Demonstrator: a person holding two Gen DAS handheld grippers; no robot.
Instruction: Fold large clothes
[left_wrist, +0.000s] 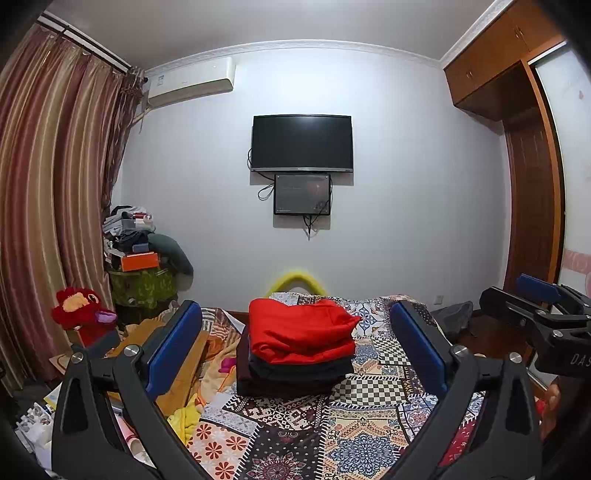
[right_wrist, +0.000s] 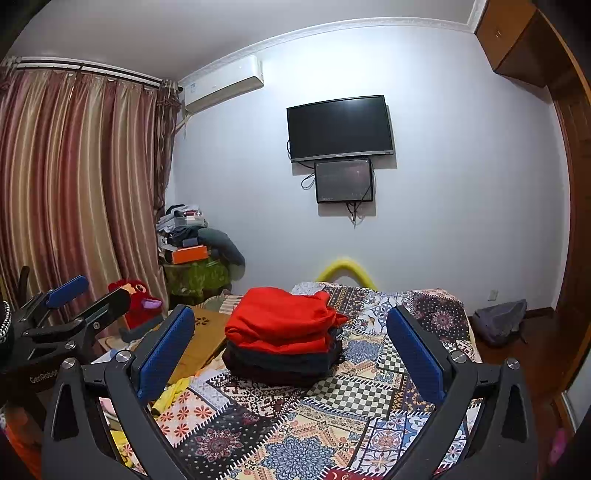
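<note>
Spread wide and empty, the left gripper (left_wrist: 295, 343) and right gripper (right_wrist: 291, 347) are held above the patchwork-patterned bedspread (left_wrist: 369, 424). Folded dark garments topped by a red folded garment (left_wrist: 301, 336) are stacked mid-bed, untouched by either gripper. If the red garment is gripped by one layer only, its folds are likely to be undone and the stack toppled.

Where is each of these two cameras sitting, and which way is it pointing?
Left wrist view: sits on the left gripper, looking over the patterned bedspread at the folded clothes stack and wall TV; the right gripper shows at its right edge.
Right wrist view: sits on the right gripper, facing the same way; the left gripper shows at its left edge.
Shared: stack, TV, curtains, both grippers open.
</note>
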